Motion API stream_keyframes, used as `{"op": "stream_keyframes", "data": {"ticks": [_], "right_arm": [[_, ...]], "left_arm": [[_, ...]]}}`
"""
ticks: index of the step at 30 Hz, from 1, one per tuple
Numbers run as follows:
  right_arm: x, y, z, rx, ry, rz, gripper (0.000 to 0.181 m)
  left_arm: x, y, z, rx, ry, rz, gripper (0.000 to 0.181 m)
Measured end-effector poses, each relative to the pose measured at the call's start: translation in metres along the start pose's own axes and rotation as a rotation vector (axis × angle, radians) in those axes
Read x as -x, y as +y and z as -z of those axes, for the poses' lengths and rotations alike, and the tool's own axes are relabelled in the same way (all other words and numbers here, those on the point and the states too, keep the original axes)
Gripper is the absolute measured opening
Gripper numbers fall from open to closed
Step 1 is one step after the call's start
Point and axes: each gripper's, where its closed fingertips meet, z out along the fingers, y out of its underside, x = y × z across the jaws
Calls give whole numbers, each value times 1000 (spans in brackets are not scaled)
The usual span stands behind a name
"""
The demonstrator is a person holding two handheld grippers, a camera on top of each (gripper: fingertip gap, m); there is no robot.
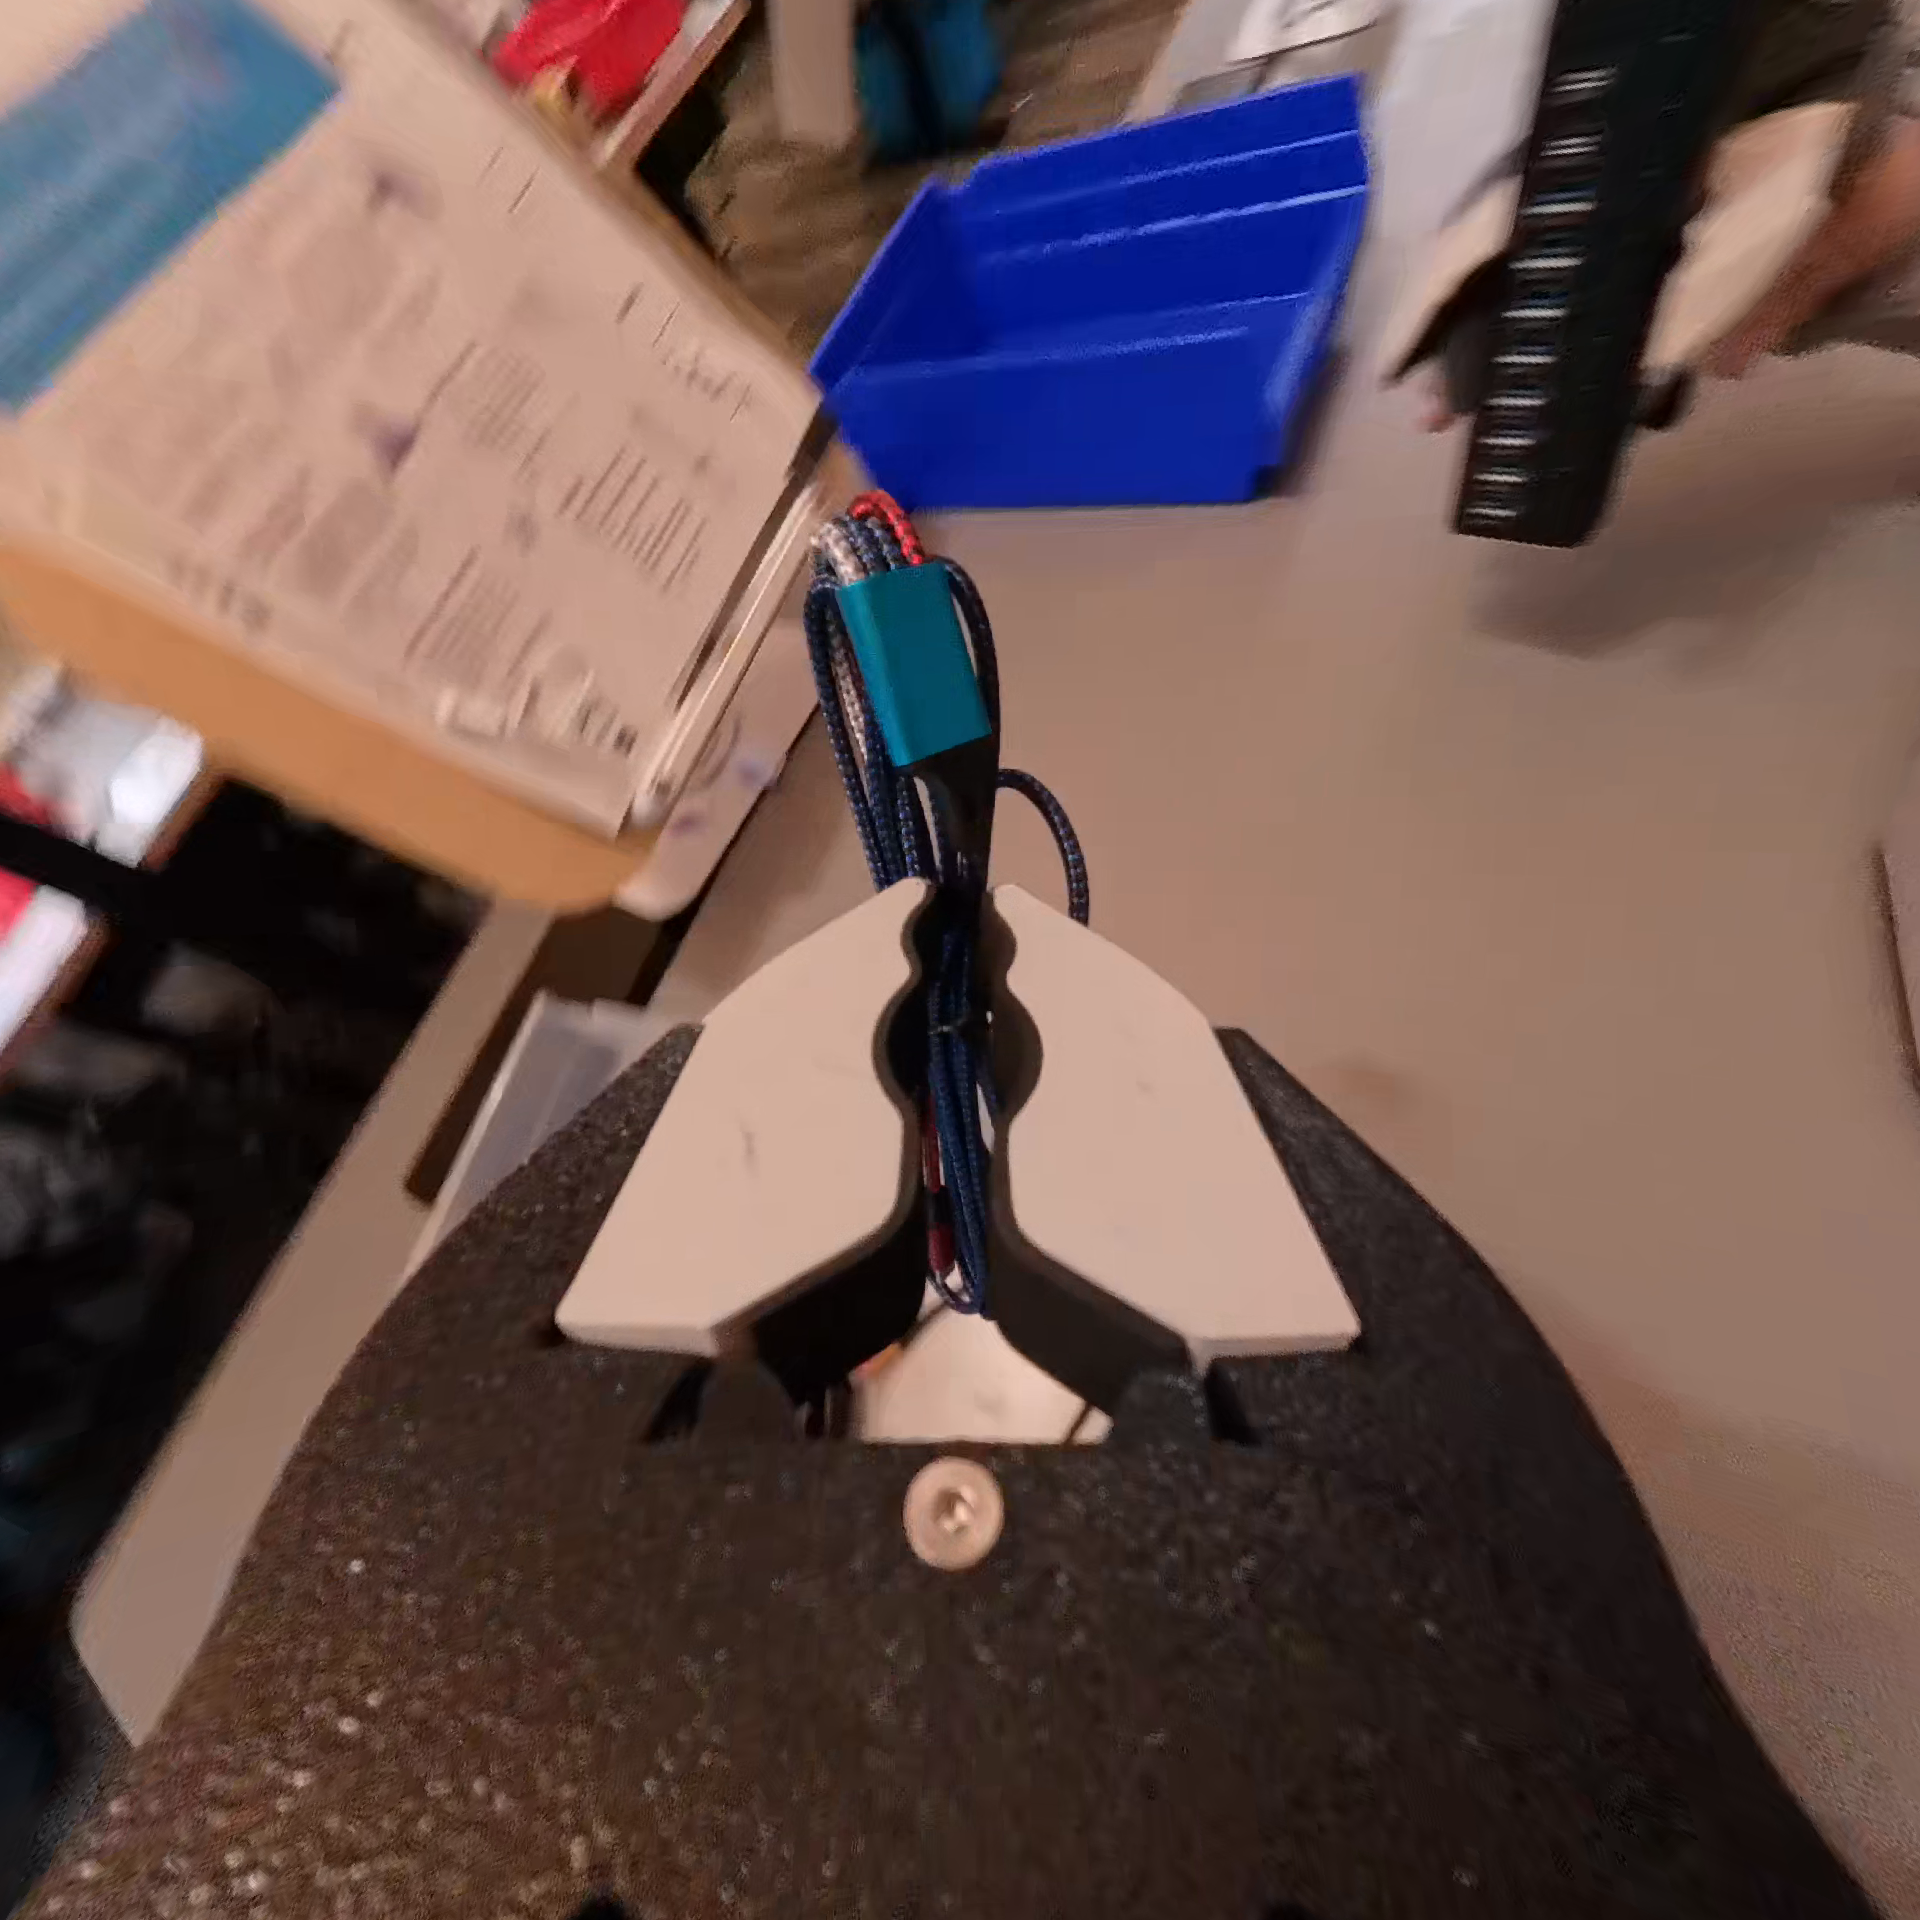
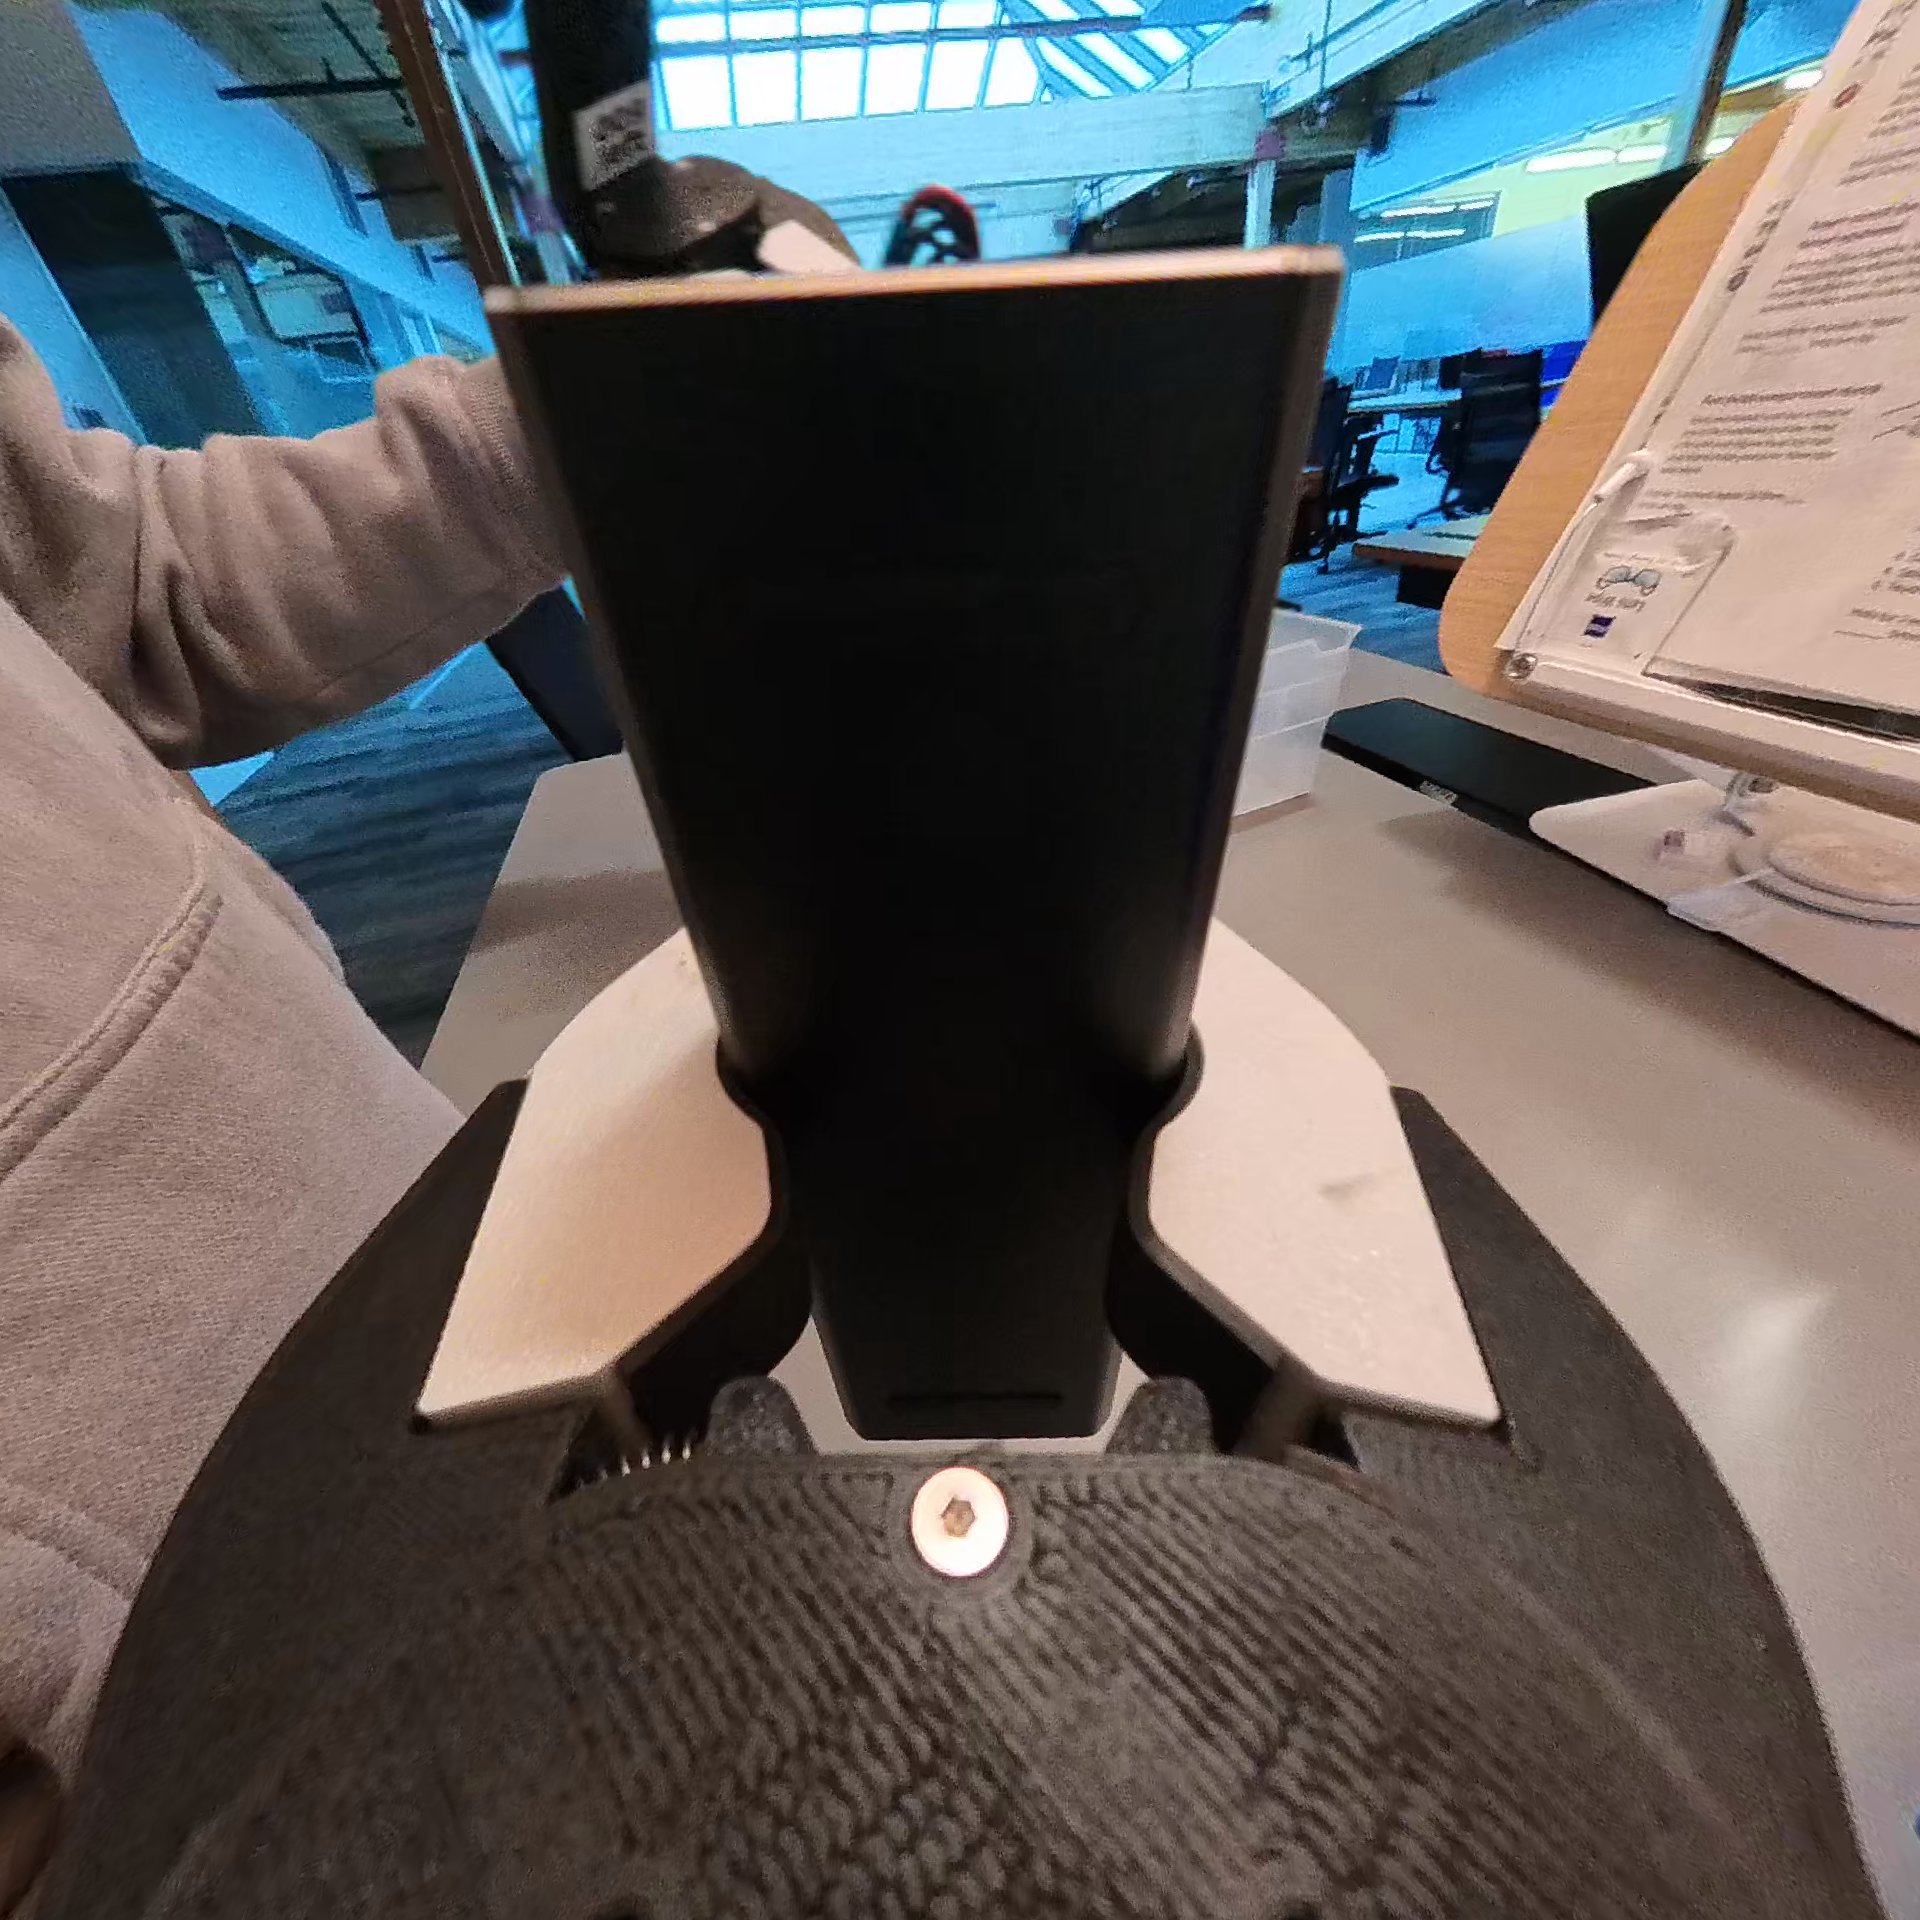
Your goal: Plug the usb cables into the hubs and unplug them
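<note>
My left gripper [image 1: 958, 894] is shut on a bundle of braided blue, red and white USB cables [image 1: 951, 1049]. A teal plug housing [image 1: 914, 665] sticks up past the fingertips, above the grey table [image 1: 1351, 831]. My right gripper [image 2: 951, 987] is shut on a long black USB hub [image 2: 914, 623] and holds it upright above the table [image 2: 1558, 1039]. The hub's plain dark side faces this camera. In the left wrist view the hub [image 1: 1548, 312] shows at the upper right, with its row of ports visible, held between the right gripper's pale fingers [image 1: 1745, 239].
A blue plastic bin [image 1: 1101, 343] stands at the table's far side. A tilted document stand with papers [image 1: 364, 416] is on the left; it also shows in the right wrist view [image 2: 1766, 416]. A person's grey sleeve [image 2: 208, 623] is on the left. A clear box [image 2: 1294, 707] sits behind the hub.
</note>
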Motion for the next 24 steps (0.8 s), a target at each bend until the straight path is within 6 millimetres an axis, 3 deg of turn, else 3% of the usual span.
{"op": "stream_keyframes", "data": {"ticks": [2,4,8,11,15,21,24], "right_arm": [[-5,-2,5,-12,19,-5,73],[-8,-3,10,-12,29,-7,73],[-8,-4,20,-32,11,-16,73],[1,-6,27,-53,-41,-13,73],[16,-13,34,-100,-129,-25,73],[29,-15,30,-130,-223,-46,73],[33,-17,28,-162,-257,-69,73]], "left_arm": [[-34,-13,-22,-2,70,-143,5],[-71,-11,-53,27,124,-270,5],[-144,18,-109,84,244,-442,5],[-182,38,-131,101,332,-461,5],[-214,59,-135,140,479,-385,6],[-229,91,-125,241,576,-216,14],[-231,87,-114,213,627,-41,15]]}}
